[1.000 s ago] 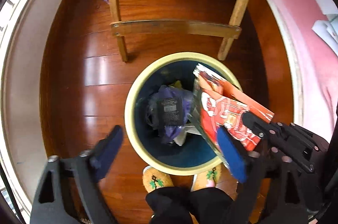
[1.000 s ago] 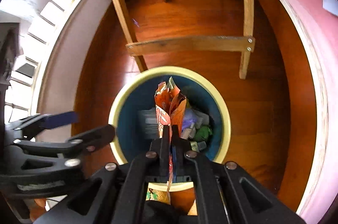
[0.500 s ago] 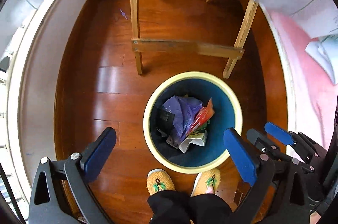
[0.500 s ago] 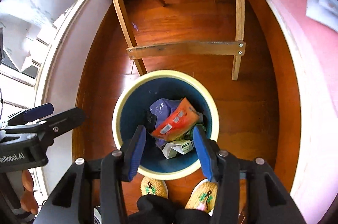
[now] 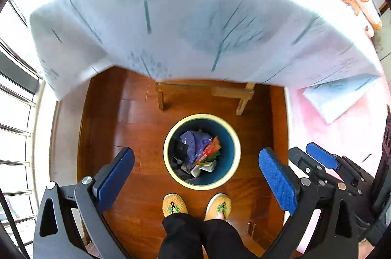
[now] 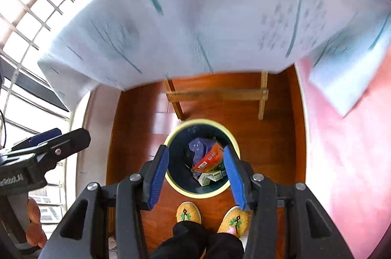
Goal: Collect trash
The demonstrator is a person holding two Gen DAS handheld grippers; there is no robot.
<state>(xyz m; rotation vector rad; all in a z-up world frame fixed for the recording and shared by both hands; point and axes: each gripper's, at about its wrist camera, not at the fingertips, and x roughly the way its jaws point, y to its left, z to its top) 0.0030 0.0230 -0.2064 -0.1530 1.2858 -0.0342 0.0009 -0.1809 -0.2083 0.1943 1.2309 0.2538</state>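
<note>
A round bin [image 5: 234,136] [image 6: 233,136] with a cream rim and dark blue inside stands on the wooden floor far below both grippers. Inside it lie a purple bag [image 5: 195,139], an orange snack packet [image 5: 210,149] [image 6: 207,157] and a small white carton [image 5: 207,166]. My left gripper [image 5: 195,169] hangs high above the bin, open wide, with nothing between its blue pads. The right gripper [image 6: 196,162] is open too and empty, its pads framing the bin from above. It also shows at the right edge of the left wrist view.
A white cloth with teal lines [image 5: 195,21] covers a table whose wooden legs [image 5: 244,100] stand behind the bin. A pink surface [image 5: 342,131] with a folded paper lies right. The person's yellow slippers [image 5: 174,206] stand just in front of the bin. Window bars [image 5: 14,112] run along the left.
The right gripper opened and the orange packet dropped into the bin. Both grippers then rose well above it, bringing the tablecloth into view.
</note>
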